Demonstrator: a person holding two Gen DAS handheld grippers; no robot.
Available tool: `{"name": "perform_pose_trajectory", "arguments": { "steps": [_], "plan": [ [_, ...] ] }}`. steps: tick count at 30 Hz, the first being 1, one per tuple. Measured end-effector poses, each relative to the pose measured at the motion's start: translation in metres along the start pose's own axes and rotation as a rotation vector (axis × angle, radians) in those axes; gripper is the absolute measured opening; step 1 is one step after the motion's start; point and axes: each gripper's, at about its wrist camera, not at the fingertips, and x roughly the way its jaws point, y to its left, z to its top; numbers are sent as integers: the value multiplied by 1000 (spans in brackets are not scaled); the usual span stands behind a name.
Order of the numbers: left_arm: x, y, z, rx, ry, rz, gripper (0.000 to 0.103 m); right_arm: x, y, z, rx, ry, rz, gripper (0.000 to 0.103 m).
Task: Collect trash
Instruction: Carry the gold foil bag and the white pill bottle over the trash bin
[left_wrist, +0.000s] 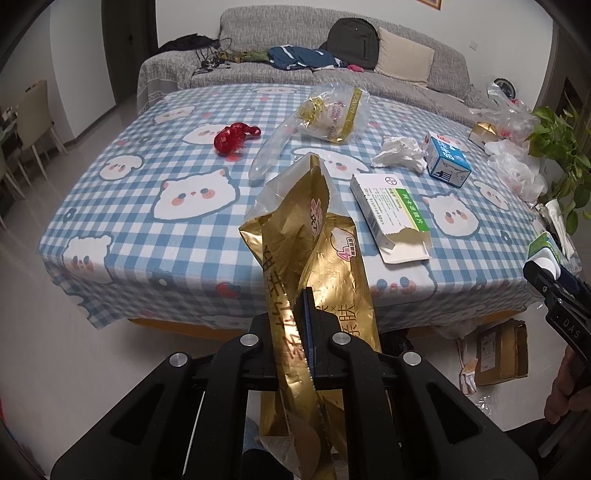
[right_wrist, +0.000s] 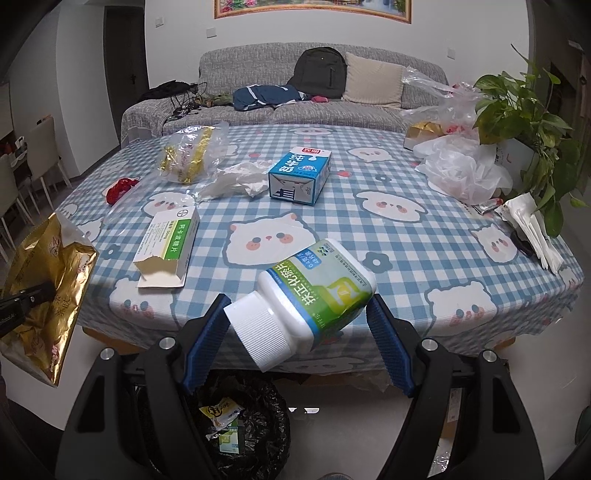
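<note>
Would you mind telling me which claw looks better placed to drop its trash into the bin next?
Probably the right claw: its white bottle hangs almost above the black-lined bin, visible just below its fingers. The left claw pinches a gold wrapper, with no bin in its view.

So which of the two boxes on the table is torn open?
The flat white-and-green medicine box, with its ragged end flap open; the blue-and-white milk carton looks closed.

Open bin (right_wrist: 236, 435) below; table (right_wrist: 406, 236) edge ahead.
</note>
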Motion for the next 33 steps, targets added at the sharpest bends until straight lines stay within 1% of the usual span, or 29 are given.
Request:
{"name": "perform_pose_trajectory", "arguments": {
  "steps": [9, 23, 28, 33],
  "plan": [
    [-9, -6, -31, -3, 3, -7, 7, -18, 7, -18, -8, -12, 19, 72],
    [-15, -14, -81, 0, 21, -34, 7, -33, 25, -59, -40, 0, 64, 72],
    [-10, -14, -97, 1, 30, -34, 7, -32, 34, -76, -39, 20, 83, 72],
    [3, -16, -111, 7, 55, -39, 7, -28, 45, -93, -59, 40, 94, 72]
  ]
}}
